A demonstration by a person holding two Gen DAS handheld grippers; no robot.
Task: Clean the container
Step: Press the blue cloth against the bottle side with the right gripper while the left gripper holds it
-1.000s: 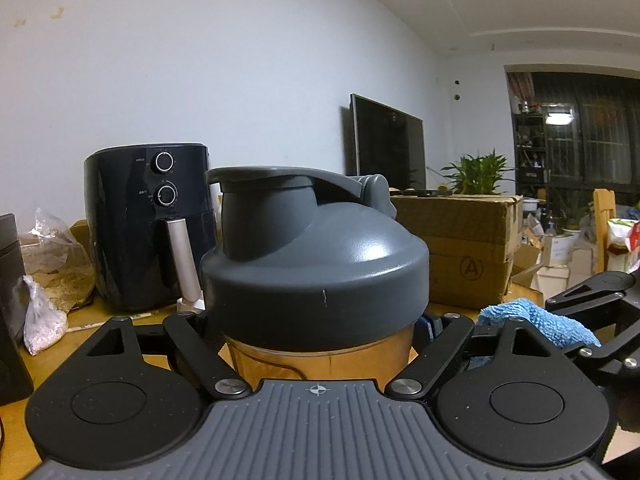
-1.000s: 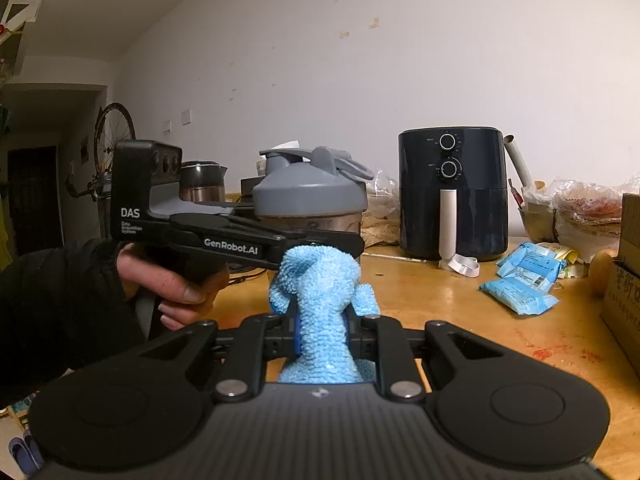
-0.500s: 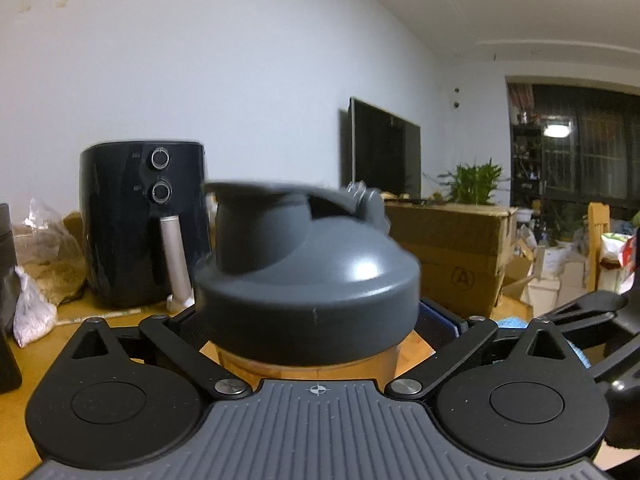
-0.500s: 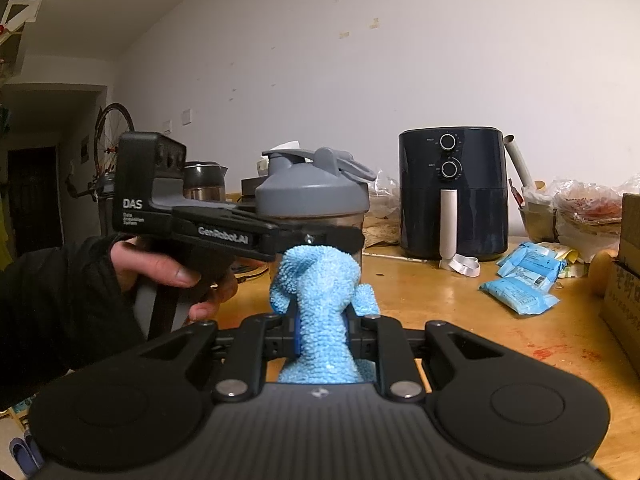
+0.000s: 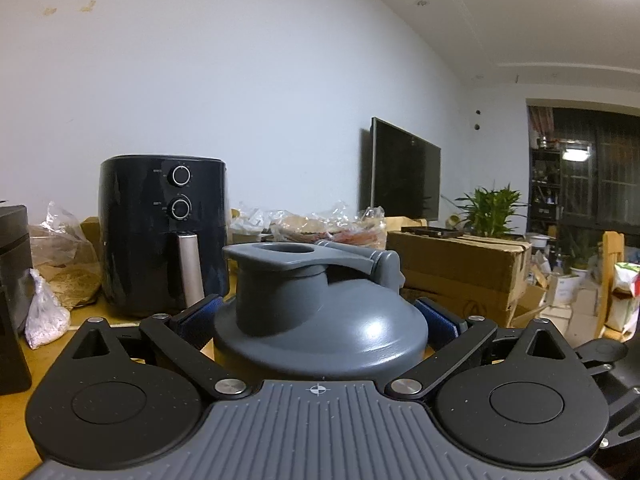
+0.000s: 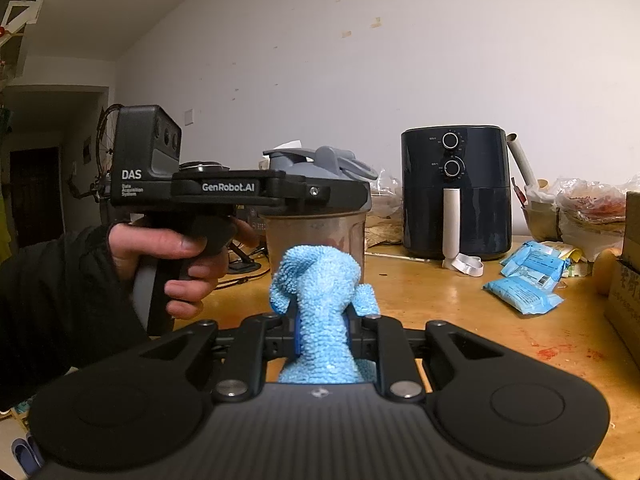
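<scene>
Two grippers were at work over the wooden table (image 6: pixel 460 316), and there was one bottle (image 6: pixel 316 236), one blue cloth (image 6: pixel 320 312) and one black air fryer (image 6: pixel 456 192) by the wall at the table's back edge. The left gripper (image 5: pixel 318 320) was opened wide, its blue pads at each side of the bottle, just under the gray lid (image 5: pixel 320 320), and looked to be gripping it. The right gripper (image 6: pixel 322 332) was closed tight on the cloth, which stood just in front of the bottle's clear body.

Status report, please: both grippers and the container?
Left gripper shut on shaker bottle, lid on. Right gripper shut on blue cloth, apart from bottle.
</scene>
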